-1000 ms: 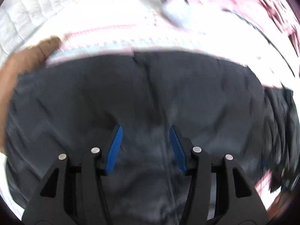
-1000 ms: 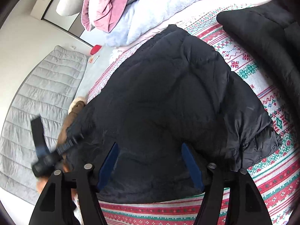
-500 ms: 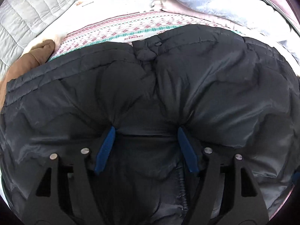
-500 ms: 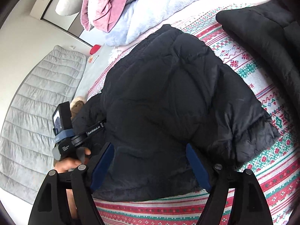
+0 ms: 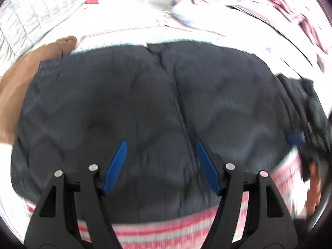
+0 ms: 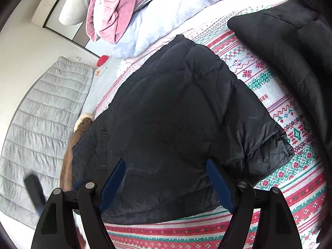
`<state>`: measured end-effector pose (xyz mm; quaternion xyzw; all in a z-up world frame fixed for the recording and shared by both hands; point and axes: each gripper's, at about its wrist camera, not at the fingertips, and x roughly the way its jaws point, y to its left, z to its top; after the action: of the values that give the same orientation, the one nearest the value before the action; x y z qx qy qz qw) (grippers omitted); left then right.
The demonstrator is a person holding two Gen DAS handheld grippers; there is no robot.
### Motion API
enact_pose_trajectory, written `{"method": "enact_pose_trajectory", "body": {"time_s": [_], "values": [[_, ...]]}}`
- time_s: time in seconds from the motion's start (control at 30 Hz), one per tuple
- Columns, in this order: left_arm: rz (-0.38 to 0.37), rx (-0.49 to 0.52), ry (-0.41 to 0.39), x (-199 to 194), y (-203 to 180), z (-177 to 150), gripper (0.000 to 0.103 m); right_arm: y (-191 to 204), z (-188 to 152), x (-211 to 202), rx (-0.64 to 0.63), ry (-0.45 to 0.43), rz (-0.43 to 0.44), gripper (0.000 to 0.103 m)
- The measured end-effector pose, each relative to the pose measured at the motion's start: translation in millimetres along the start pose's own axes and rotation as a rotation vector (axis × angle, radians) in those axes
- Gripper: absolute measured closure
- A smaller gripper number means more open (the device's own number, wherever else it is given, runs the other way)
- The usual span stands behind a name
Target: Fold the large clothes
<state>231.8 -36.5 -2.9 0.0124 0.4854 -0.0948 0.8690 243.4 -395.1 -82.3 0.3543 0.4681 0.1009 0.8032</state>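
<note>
**Black puffer jacket spread on the patterned bed cover, both tongs gaping above it**

A patterned blanket (image 6: 269, 108) in red, green and white bands covers the bed and carries everything else. The grey quilted mat (image 6: 41, 114) lies beyond the bed edge at 9 o'clock in the right wrist view.

The black puffer jacket (image 6: 176, 114) is the largest thing on the blanket, lying in the middle of that view, bunched into a rough mound, with a gathered cuff end at 4 o'clock. In the left wrist view, which is blurred, the same jacket fills the centre, its zipper line (image 5: 178, 103) running from 12 towards 6 o'clock.

At 12 o'clock in the right view sits a heap of bedding: a pale blue fleece blanket (image 6: 186, 6) with a pink cloth (image 6: 112, 10) draped over it. A second black garment (image 6: 290, 47) lies at 2 o'clock, apart from the jacket. A brown garment (image 6: 72, 145) pokes out from under the jacket's edge at 9 o'clock.

The right gripper (image 6: 166, 178) hangs over the jacket's near edge with its blue pads spread wide, clamped on nothing. The left gripper (image 5: 160, 161) is likewise spread apart above the jacket, gripping nothing. A small red object (image 6: 103, 60) sits at 11 o'clock beyond the bed.
</note>
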Motion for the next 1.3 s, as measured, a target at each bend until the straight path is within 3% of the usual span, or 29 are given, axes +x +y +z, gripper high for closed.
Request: {"method": "enact_pose_trajectory", "body": {"time_s": [0.2,0.3,0.5,0.7,0.87,1.07,1.3], "values": [[0.016,0.002,-0.019,-1.4,10.3,-36.9,0.033,-3.5,-6.6,-15.4,0.028,-0.037,0.018,0.021],[0.010,-0.029,0.004,1.9,9.5,-41.8,0.033,-6.6,-10.8,-20.9,0.051,-0.040,0.022,0.021],[-0.021,0.010,-0.042,-1.2,-9.2,-45.0,0.033,-32.1,-20.6,-27.6,0.160,0.006,0.067,0.021],[0.075,0.064,-0.013,24.9,-23.4,-46.5,0.032,-65.2,-28.0,-36.8,0.243,0.024,0.065,0.021],[0.080,0.058,-0.010,31.6,-24.2,-47.8,0.030,-87.0,-25.5,-30.7,0.317,0.016,0.059,0.021],[0.062,0.032,-0.008,32.3,-21.5,-50.8,0.029,-83.3,-20.2,1.9,0.374,0.026,0.116,0.021],[0.058,0.038,-0.009,34.2,-21.8,-52.5,0.029,-52.0,-18.0,29.6,0.297,-0.033,0.104,0.020]]}}
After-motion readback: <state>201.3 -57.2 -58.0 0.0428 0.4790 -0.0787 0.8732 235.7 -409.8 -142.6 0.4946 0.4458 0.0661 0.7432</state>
